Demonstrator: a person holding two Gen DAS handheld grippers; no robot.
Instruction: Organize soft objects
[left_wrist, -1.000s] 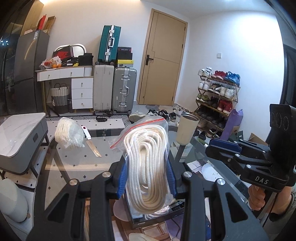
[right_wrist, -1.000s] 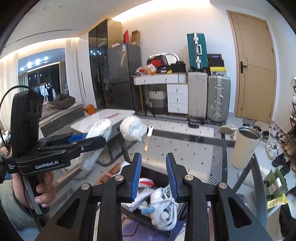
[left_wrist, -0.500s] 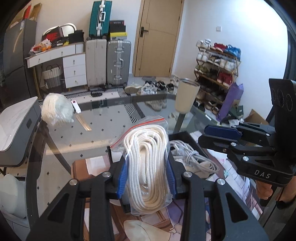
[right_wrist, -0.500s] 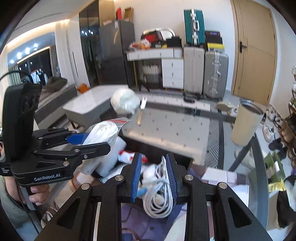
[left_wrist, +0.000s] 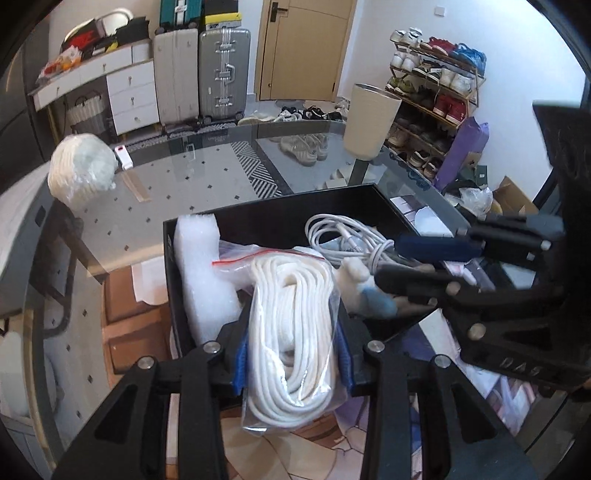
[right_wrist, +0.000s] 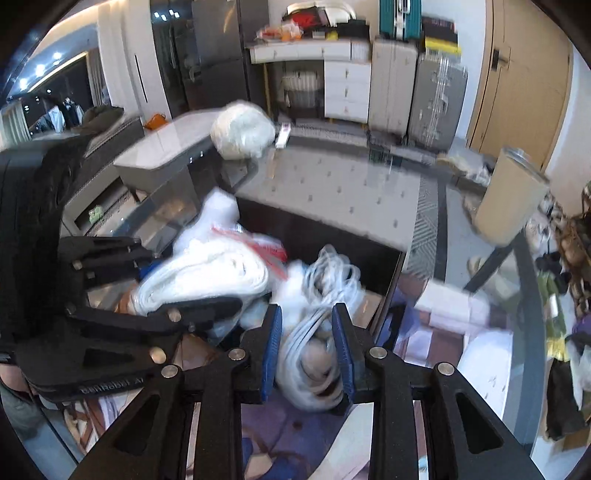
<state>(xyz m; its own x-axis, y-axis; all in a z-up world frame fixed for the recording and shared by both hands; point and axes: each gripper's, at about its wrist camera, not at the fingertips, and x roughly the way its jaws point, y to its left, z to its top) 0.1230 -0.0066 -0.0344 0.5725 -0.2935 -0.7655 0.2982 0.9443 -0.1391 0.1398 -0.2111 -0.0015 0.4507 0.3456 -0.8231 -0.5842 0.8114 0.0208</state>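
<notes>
Two claws work over a black box (left_wrist: 280, 225) that sits on a glass tabletop (left_wrist: 207, 173). The left claw (left_wrist: 293, 354) pinches a clear zip bag of coiled white rope (left_wrist: 291, 325), its blue pads pressed into the bag's sides; the bag hangs over the near edge of the box, its red-striped top lying inside. Just beside it in the box stands a piece of white foam (left_wrist: 203, 273), and further right lies a bundle of white cable (left_wrist: 347, 236).

The right claw (right_wrist: 306, 354) has its fingers either side of that white cable bundle (right_wrist: 314, 332); the right wrist view is blurred, so I cannot tell whether the pads actually grip it. In the left wrist view the right claw (left_wrist: 413, 258) reaches in from the right, low over the box.

Well apart, near the far left corner of the tabletop, rests another bagged ball of white rope (left_wrist: 81, 171), and a cream tumbler (left_wrist: 371, 122) stands at the far right.
</notes>
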